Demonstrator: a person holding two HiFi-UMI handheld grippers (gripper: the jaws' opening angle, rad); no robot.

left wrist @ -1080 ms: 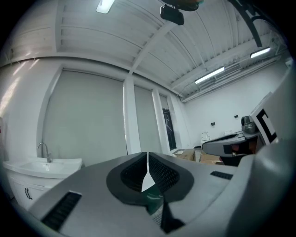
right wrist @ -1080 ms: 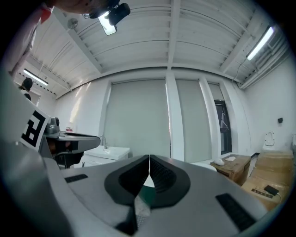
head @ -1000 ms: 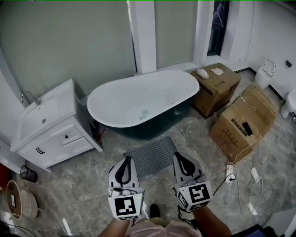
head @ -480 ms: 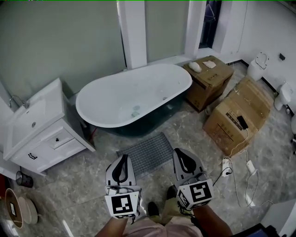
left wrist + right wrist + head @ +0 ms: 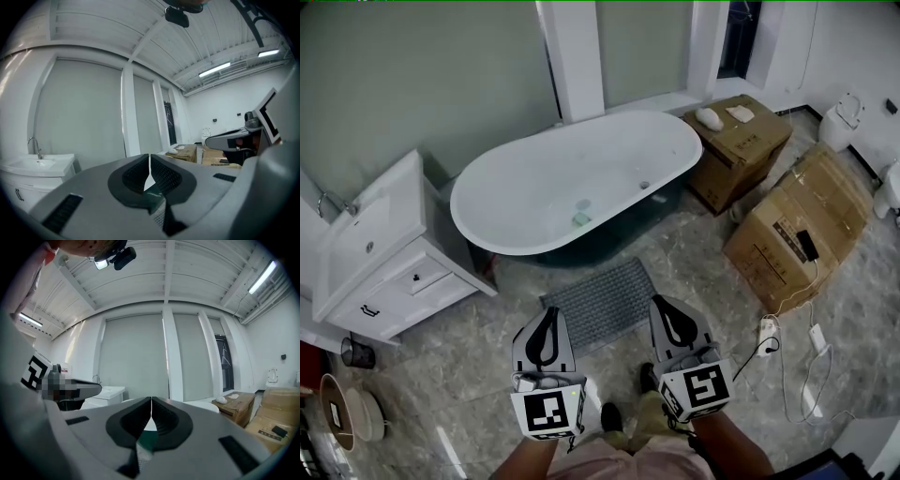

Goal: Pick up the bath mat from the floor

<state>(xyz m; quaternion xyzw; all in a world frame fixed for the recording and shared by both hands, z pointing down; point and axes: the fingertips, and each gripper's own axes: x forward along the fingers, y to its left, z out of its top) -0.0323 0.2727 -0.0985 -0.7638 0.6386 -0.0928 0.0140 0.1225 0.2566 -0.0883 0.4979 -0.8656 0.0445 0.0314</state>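
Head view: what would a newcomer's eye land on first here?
The big white bathtub fills the middle of the picture. On the floor in front of it lies the grey bath mat, with the left gripper and right gripper both shut and empty at its near edge. Cardboard boxes crowd the right.

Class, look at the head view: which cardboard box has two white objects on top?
The smaller box beside the bathtub's end; the larger cartons nearby carry a dark flat device instead.

Marble floor, bath mat, bathtub
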